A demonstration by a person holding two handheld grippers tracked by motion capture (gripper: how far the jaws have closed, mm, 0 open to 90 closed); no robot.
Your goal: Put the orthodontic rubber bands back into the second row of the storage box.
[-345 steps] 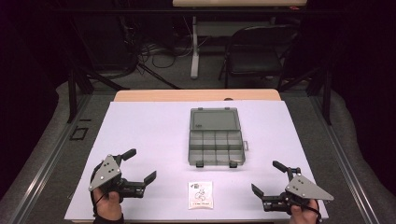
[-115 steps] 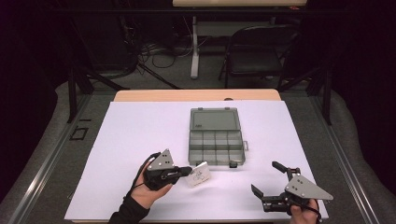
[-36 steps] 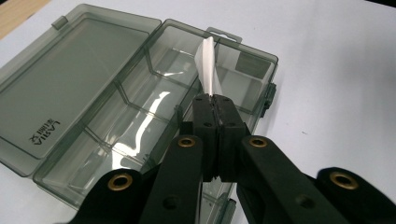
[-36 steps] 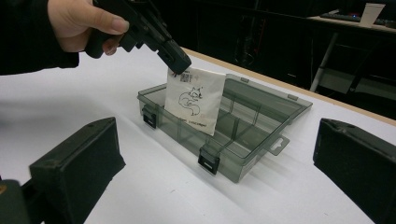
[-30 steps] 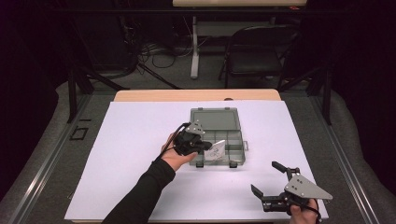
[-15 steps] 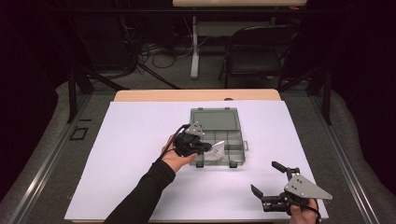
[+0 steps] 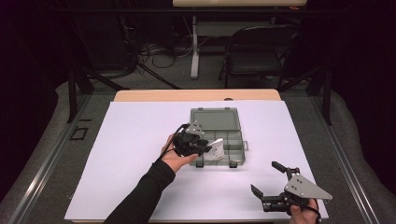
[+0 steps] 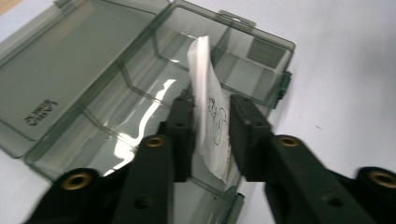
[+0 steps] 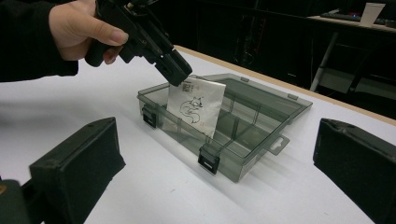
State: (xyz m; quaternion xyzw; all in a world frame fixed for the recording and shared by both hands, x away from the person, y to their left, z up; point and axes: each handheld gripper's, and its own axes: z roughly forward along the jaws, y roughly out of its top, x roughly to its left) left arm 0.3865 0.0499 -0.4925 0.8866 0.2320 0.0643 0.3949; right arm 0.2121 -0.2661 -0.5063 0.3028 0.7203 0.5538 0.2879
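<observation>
A small white packet [image 7: 216, 150] printed with a fox drawing hangs from my left gripper [image 7: 208, 148], which is shut on its upper corner. The packet [image 9: 196, 107] is upright, with its lower edge down inside a front compartment of the open clear grey organiser box [image 7: 215, 119]. In the left gripper view the packet [image 8: 205, 70] stands between the two black jaws of my left gripper [image 8: 211, 112], above the box's dividers [image 8: 140, 79]. My right gripper [image 7: 265, 177] rests open near the table's front right, holding nothing. From the right gripper view the box [image 9: 261, 116] lies ahead of it.
The box sits mid-table on a white sheet [image 7: 140, 140], its lid [image 7: 214, 118] laid flat toward the far side. Beyond the far table edge stand a black chair [image 7: 254, 56] and loose cables on the floor [image 7: 154, 51].
My left gripper picked the packet up from the front of the table and carried it to the box; over the last second it lowered the packet slightly into a front compartment. The right gripper stayed still.
</observation>
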